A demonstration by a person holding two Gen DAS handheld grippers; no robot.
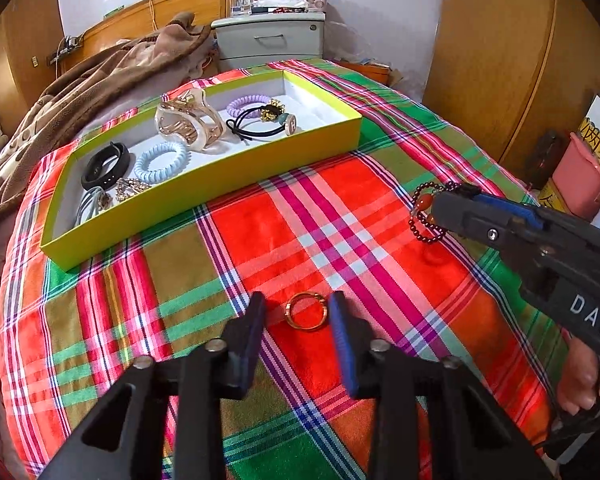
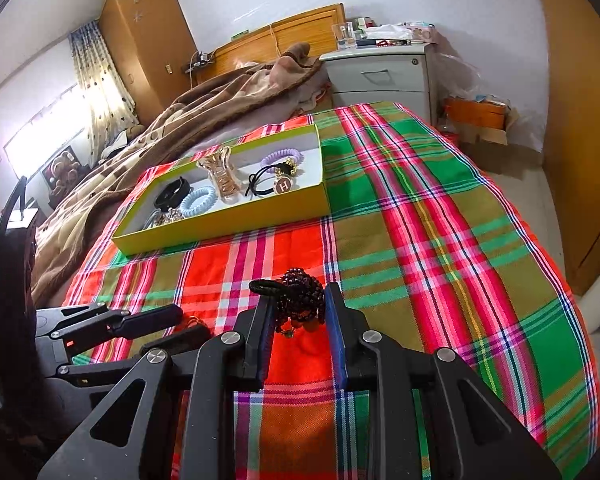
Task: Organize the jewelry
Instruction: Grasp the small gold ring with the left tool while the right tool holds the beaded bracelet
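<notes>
A yellow-green box point(image 1: 204, 196) on the plaid cloth holds hair ties, a beige claw clip point(image 1: 188, 122) and a black band; the box also shows in the right wrist view point(image 2: 228, 222). A gold ring point(image 1: 306, 312) lies on the cloth between the spread fingers of my open left gripper point(image 1: 298, 312). A dark bead bracelet point(image 2: 302, 300) with an orange bead sits between the fingers of my right gripper point(image 2: 298, 308), which are spread around it. In the left wrist view the right gripper point(image 1: 456, 204) is at the bracelet point(image 1: 422, 216).
The plaid cloth point(image 1: 340, 220) covers the bed. A brown blanket point(image 1: 100, 76) lies bunched at the far left. A grey nightstand point(image 1: 270, 40) stands behind the bed. Wooden wardrobes point(image 1: 500, 60) are on the right. The left gripper point(image 2: 156, 326) shows in the right wrist view.
</notes>
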